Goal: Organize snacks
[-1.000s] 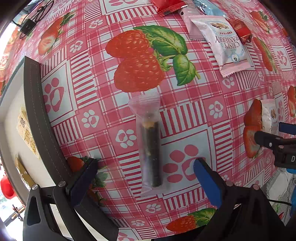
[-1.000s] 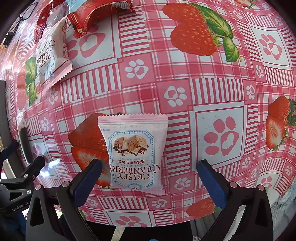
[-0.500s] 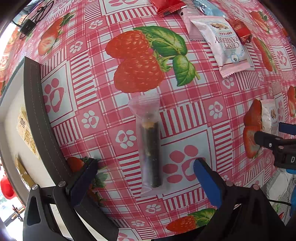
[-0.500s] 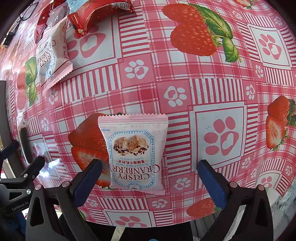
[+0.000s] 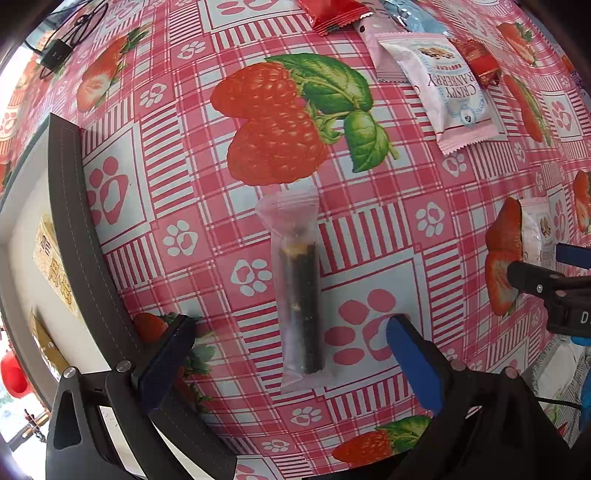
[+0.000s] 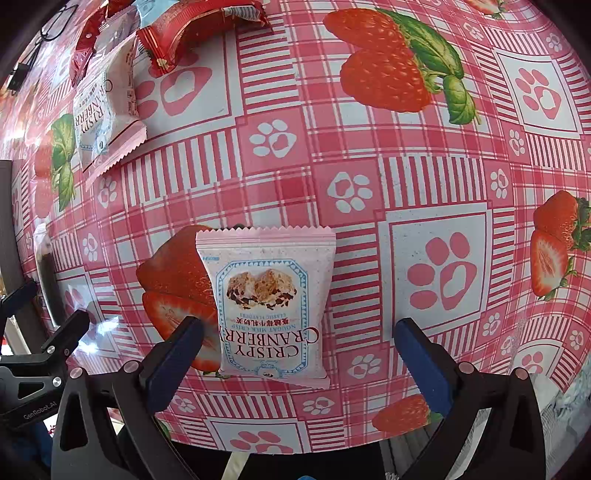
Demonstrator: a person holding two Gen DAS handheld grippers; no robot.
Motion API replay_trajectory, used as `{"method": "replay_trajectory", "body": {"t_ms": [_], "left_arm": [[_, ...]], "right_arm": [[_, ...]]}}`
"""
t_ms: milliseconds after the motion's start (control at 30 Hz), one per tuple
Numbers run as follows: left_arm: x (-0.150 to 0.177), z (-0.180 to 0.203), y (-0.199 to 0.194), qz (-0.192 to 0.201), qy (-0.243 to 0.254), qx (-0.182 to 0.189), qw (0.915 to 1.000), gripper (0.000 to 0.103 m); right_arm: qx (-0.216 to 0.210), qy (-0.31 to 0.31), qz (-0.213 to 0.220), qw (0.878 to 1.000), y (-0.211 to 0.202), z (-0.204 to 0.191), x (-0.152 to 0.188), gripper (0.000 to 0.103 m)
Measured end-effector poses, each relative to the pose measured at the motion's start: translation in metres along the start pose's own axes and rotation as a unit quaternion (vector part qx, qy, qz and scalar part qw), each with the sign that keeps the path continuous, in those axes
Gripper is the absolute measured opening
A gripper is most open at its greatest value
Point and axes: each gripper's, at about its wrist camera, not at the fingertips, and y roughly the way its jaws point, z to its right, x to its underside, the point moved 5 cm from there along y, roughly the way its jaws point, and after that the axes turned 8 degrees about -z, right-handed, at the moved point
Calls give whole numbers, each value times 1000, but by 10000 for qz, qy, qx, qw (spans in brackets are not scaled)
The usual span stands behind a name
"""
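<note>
Two snacks sit ready, one per gripper, neither picked up yet. Left gripper (image 5: pixel 286 334) has jaws spread wide, nothing between the pads; the clear-wrapped dark stick (image 5: pixel 299 291) lies flat on the tablecloth (image 5: pixel 369 229) in the gap between them, lengthwise, touching neither jaw. Right gripper (image 6: pixel 293 338) likewise spread and empty; the pink cranberry packet (image 6: pixel 271 302) lies flat between its jaws, near end level with the tips, closer to the left jaw but apart from both.

Beyond the left jaws, well ahead and to the right, a loose heap: second cranberry packet (image 5: pixel 445 90), red wrapper (image 5: pixel 332 13), a blue one and a small dark-red one, not sorted as far as I can see. Left of the left jaws, a dark-rimmed tray or box (image 5: pixel 85 236), probably the destination; its inside is mostly out of view, a yellowish packet possibly in it.

Judgement: early stage, most snacks left on the cloth. Next is likely closing on the stick and packet.
</note>
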Motion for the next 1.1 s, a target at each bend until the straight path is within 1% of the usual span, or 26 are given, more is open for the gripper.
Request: {"method": "replay_trajectory", "body": {"t_ms": [567,767,867,1033,1100], "left_arm": [[1,0,-1,36,4,5,10000,103],[1,0,-2,66,-6,8,10000,103],[0,0,-1,-45,-12,0,10000,103],[-4,1,0,-216,-29,-18,9998,103],[-6,1,-2,-221,-51,4,9997,99]], "right_arm": [[-1,10,40,10000,1,0,1,103],[-5,42,155,9999,-1,0,3,103],[-5,49,80,10000,-1,0,3,103],[-7,37,-162,9999,0,0,-3,103],[-6,12,-192,9998,-1,-1,-6,103]]}}
